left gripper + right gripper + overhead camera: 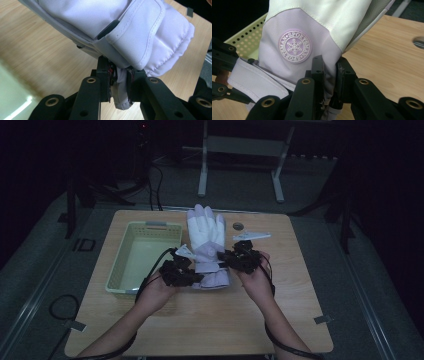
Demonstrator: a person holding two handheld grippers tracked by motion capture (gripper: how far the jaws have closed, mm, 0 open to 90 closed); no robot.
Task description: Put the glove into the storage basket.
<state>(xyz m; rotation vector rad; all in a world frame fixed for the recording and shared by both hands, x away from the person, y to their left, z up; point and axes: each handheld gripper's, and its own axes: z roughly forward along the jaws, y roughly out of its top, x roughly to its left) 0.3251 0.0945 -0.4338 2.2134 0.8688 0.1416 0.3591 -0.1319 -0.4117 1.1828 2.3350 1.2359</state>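
From above: glove [206, 236] hangs between both claws, cuff toward the person, fingers pointing away; left claw [191, 278] and right claw [231, 256] each pinch a cuff edge.
Basket: tray [120, 270] sits just left of the left claw, nearer that hand.
Left claw view: left claw [118, 86] clamped on cuff fabric, glove [120, 30] stretching up and away.
Right claw view: right claw [329, 75] clamped on the cuff below the snowflake badge [294, 46], above the surface [387, 60].

Bare forearms, no sleeves. Black left gripper [192, 276] and right gripper [231, 258], each trailing a black cable. Matte black jaws with brass-ringed screw holes; red behind left pads.
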